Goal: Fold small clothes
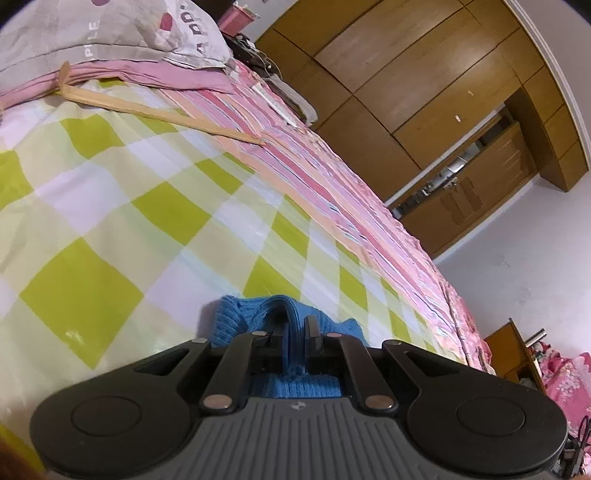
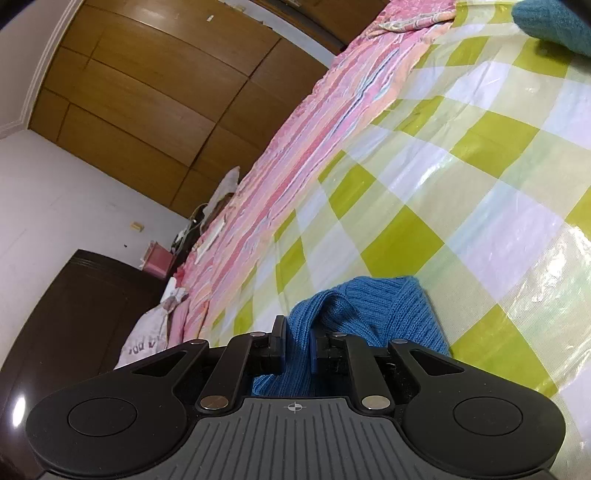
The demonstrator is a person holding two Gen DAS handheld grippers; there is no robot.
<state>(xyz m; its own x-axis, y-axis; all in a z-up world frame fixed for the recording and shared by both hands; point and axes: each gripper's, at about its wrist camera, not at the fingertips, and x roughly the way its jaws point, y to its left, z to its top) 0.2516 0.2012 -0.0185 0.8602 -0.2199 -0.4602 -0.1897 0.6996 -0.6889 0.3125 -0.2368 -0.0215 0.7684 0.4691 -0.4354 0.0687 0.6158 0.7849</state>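
Blue knit garment is pinched in both sets of jaws; the left gripper is clamped tight on a bunched ridge of it, and the right gripper has knit between its fingers too, pads seemingly pressing on the fabric. It sits rumpled on the green-checked plastic sheet over the bed — no tidy fold showing yet, so I'd say the folding is at an early stage; most of it remains. Both grippers tilt gently downward, low over the sheet, striped pink bedding beyond; another teal knit lies farther off.
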